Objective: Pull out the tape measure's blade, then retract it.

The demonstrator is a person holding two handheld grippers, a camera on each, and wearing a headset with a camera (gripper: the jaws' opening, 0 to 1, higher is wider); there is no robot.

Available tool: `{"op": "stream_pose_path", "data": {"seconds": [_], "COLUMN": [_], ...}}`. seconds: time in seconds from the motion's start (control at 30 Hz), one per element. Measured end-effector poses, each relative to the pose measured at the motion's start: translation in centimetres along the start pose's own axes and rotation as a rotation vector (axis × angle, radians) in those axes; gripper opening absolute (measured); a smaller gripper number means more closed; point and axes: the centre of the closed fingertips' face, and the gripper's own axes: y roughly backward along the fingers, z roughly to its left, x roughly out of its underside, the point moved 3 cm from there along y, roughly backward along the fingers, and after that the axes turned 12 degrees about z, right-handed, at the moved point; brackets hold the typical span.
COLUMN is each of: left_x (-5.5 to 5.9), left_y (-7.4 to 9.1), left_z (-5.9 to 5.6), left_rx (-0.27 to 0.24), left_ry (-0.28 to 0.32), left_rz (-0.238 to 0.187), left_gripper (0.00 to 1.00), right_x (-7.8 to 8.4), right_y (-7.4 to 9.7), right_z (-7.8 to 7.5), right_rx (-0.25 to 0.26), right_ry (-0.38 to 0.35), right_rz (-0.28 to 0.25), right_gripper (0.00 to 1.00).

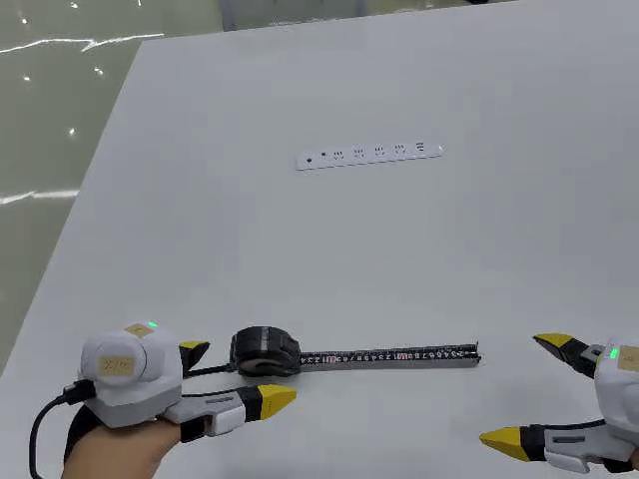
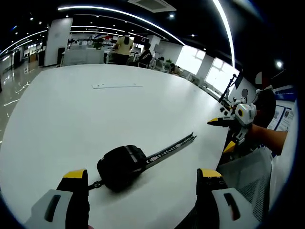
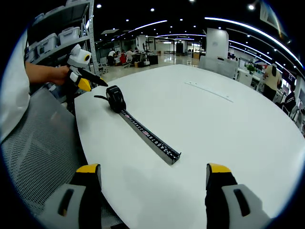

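A black tape measure (image 1: 265,351) lies on the white table, its blade (image 1: 394,355) drawn out to the right and resting flat. My left gripper (image 1: 240,374) is open just left of the case, its yellow-tipped jaws on either side of it without touching. In the left gripper view the case (image 2: 121,166) sits a little ahead of the jaws. My right gripper (image 1: 529,394) stands open to the right of the blade's end hook (image 1: 475,352), apart from it. The right gripper view has the blade (image 3: 150,138) running away to the case (image 3: 115,98).
A white power strip (image 1: 369,155) lies farther back on the table (image 1: 399,249). The table's left edge borders a glossy floor. A grey mesh chair (image 3: 38,148) stands at the near side. People and shelves stand far behind.
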Motion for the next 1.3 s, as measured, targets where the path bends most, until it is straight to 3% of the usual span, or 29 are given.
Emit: {"op": "stream_pose_path", "data": {"seconds": [0.23,0.33,0.8,1.07,1.3], "left_x": [0.5,0.5,0.8,1.1,0.6], "left_y": [-1.4,-1.8,-3.5,-4.0,-4.1], "left_z": [-0.3,-0.2,-0.2,-0.1,0.1], "left_rx": [-0.010,0.002,-0.003,-0.027,-0.054], "left_ry": [0.001,0.030,0.051,0.076,0.122], "left_rz": [0.027,0.021,0.049,0.040,-0.004], "left_gripper": [0.91,0.91,0.91,0.91,0.89], "right_x": [0.1,0.0,0.2,0.6,0.7], "right_y": [0.1,0.0,-0.8,-1.4,-1.9], "right_z": [-0.1,-0.2,0.0,-0.5,-1.1], "right_rx": [0.002,0.001,-0.023,-0.036,-0.044], "right_ry": [0.000,-0.005,-0.005,-0.006,-0.010], "right_rz": [0.003,0.000,0.008,0.015,0.012], "right_gripper": [0.91,0.91,0.90,0.90,0.89]}}
